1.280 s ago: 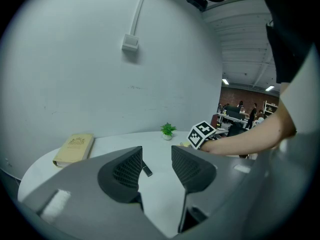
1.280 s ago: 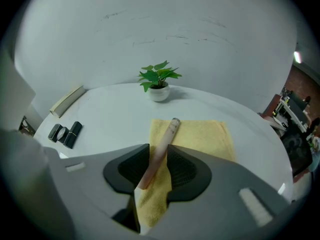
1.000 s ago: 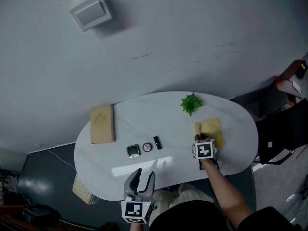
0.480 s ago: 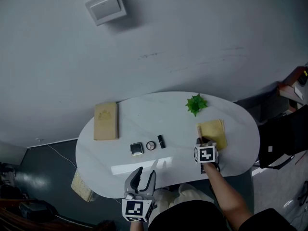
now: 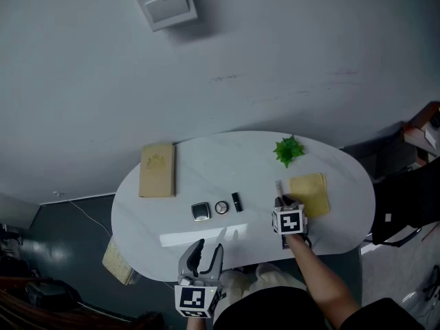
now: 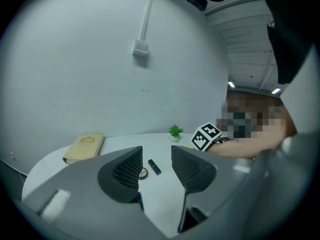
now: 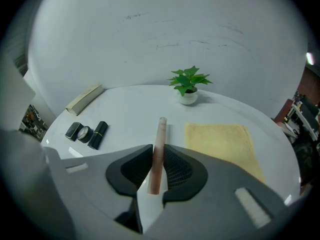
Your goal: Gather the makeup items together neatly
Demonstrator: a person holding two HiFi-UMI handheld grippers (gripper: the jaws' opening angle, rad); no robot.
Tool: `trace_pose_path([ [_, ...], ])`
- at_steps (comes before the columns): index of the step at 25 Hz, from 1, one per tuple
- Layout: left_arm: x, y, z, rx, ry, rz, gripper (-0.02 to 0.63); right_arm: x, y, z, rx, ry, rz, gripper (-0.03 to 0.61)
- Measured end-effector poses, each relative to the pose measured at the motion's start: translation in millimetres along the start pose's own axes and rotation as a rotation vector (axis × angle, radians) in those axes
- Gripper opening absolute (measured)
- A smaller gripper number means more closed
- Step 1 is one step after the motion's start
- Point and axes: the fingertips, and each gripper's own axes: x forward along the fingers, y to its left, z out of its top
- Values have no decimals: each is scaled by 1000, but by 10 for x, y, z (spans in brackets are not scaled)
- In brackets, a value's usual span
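Now the right claw (image 7: 159, 153) pinches a thin pink tube (image 7: 161, 131), its jaws having just closed on it. The tube juts forward over the table (image 7: 135, 109), just left of the cloth (image 7: 220, 141). A second ago the claw sat at the cloth's edge; it has drifted toward the lipstick (image 7: 97, 134). The left claw (image 6: 156, 159) hangs half open, empty.

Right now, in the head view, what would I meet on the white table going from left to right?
Tan book → square compact → round compact → black lipstick → slim tube in the right hand-held gripper → yellow cloth. The little plant overlaps tube and cloth, so it's left out.
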Motion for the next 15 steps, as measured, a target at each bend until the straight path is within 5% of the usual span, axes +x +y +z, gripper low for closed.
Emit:
trace_pose_path([
  [15, -69, 172, -89, -30, 12, 36, 176, 169, 666, 11, -78, 28, 92, 77],
])
